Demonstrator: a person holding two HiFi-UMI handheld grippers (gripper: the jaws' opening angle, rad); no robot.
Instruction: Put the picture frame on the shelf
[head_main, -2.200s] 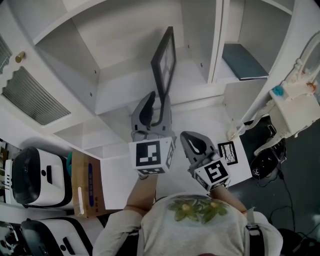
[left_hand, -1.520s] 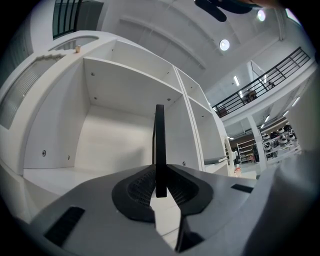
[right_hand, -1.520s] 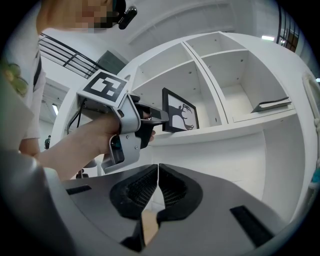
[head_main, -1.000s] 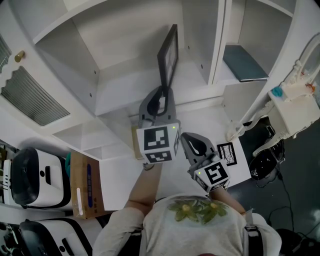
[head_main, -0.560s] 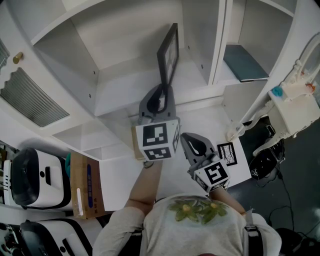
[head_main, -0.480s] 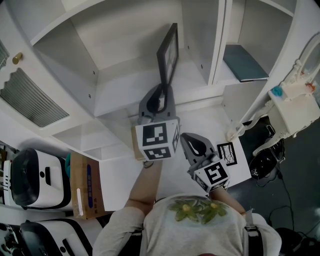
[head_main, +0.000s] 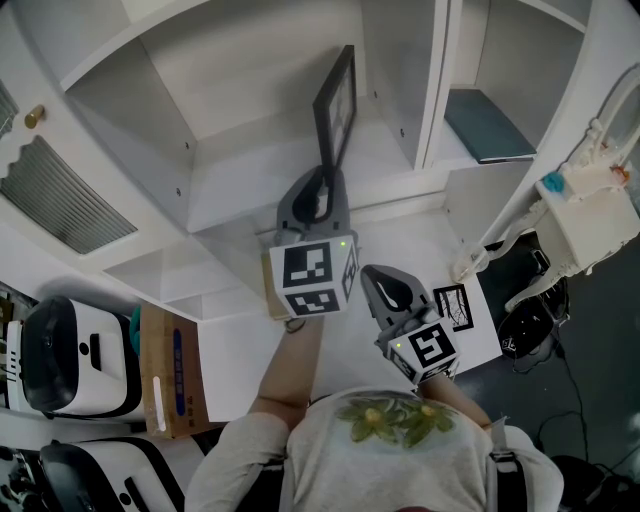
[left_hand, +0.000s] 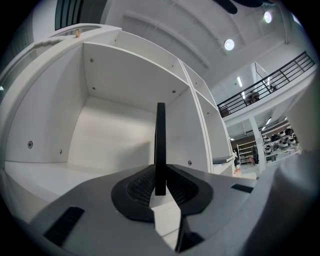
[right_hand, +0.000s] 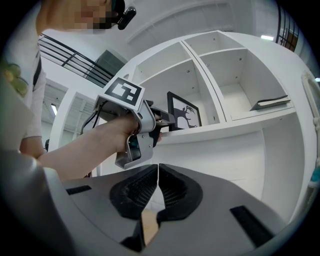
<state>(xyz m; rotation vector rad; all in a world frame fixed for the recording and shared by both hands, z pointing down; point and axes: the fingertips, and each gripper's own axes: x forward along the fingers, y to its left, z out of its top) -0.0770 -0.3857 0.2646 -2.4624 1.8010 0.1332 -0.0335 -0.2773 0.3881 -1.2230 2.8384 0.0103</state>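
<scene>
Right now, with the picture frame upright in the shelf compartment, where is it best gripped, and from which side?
Grip the picture frame by its thin near edge, low down, coming in through the open front of the shelf. It is upright and edge-on to that opening, so the slim panel fits between the jaws, as the left gripper holds it.

Black picture frame (head_main: 335, 112) upright in shelf (head_main: 240, 170)

bright, even overhead light; gripper views fisheye-warped, edges perhaps vignetted.
</scene>
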